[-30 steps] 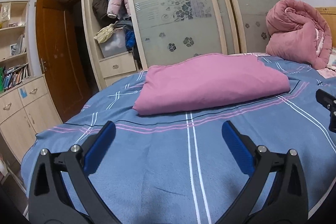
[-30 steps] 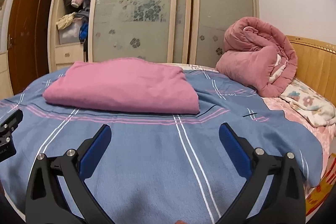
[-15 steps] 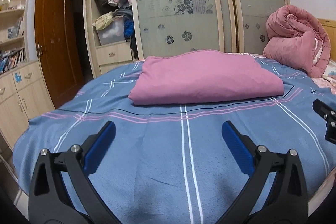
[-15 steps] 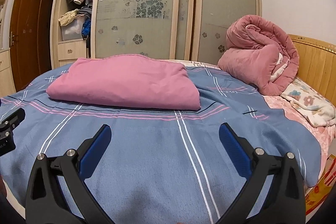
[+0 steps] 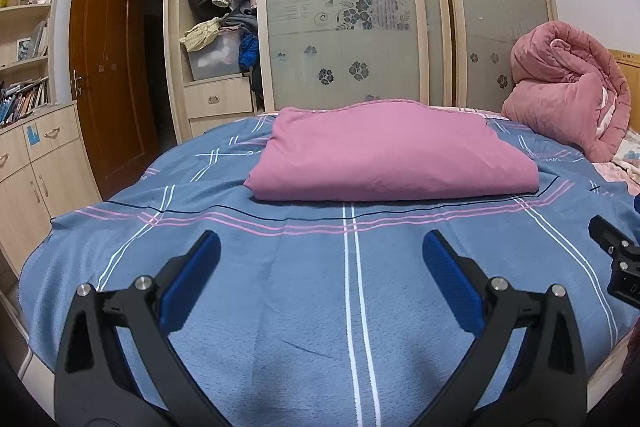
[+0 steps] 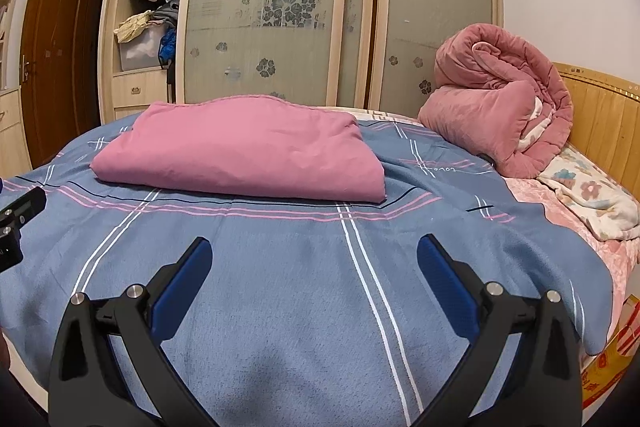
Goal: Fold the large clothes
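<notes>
On the bed, in the left wrist view, the folded pink cotton garment (image 5: 390, 151) is lying as a flat, tidy rectangle on the blue plaid bedspread (image 5: 312, 307), well ahead of the left gripper (image 5: 320, 259). That gripper is hanging with its 2 blue-padded fingers (image 5: 192, 279) spread wide and nothing between them. Compared with 1 second ago, the view is levelling out and swinging a little leftward, so the open wardrobe (image 5: 218, 39) is sitting more upright in frame, while the garment is keeping the same shape and place. The black body of the right gripper (image 5: 616, 267) is showing at the right edge.

In the right wrist view, the right gripper (image 6: 314, 263) is likewise gaping fully and gripping nothing, poised above bare bedspread (image 6: 280, 307). The garment (image 6: 244, 147) is resting well apart from it, with the rolled pink quilted comforter (image 6: 500, 107) near the wooden headboard (image 6: 600, 107). Here too only the camera angle is shifting slightly; the cloth is not moving.

Judging from this, the fold looks finished, and both grippers are drawing back from the garment rather than reaching for another edge.
</notes>
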Motion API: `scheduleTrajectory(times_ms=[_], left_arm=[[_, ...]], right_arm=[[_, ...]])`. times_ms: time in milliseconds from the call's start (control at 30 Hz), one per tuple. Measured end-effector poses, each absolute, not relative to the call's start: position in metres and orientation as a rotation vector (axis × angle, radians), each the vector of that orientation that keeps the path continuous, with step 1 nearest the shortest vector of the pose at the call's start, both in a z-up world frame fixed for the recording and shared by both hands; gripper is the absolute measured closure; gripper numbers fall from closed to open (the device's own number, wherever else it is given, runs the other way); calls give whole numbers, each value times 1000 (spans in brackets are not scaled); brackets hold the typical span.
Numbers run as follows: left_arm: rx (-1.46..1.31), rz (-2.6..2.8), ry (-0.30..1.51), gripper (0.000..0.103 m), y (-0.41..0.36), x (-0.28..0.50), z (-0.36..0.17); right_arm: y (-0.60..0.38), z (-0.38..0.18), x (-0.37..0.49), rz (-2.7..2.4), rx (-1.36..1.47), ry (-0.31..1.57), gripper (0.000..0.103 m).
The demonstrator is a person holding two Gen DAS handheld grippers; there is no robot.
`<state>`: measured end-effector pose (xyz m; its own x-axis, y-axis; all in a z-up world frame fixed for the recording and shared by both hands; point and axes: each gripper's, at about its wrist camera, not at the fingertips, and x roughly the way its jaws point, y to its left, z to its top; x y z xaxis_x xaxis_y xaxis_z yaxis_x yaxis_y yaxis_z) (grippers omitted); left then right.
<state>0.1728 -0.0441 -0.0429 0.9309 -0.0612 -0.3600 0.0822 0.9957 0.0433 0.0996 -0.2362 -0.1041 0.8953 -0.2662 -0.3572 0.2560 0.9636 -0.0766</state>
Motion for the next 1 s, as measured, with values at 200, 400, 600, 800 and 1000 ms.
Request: scheduleTrajectory(times_ms=[200, 400, 600, 800, 1000], left_arm=[[42, -88, 386, 2, -42, 175, -41], [43, -93, 404, 2, -42, 177, -42], [40, -88, 417, 2, -43, 178, -42], [51, -100, 411, 2, -46, 177, -42], [49, -108, 414, 2, -47, 177, -43]], right_arm=[[-235, -104, 100, -269, -28, 376, 1], [-233, -106, 101, -266, -36, 376, 1], [-232, -105, 102, -265, -34, 375, 1], [-232, -106, 103, -262, -36, 376, 1], [-232, -107, 103, -263, -36, 377, 1]])
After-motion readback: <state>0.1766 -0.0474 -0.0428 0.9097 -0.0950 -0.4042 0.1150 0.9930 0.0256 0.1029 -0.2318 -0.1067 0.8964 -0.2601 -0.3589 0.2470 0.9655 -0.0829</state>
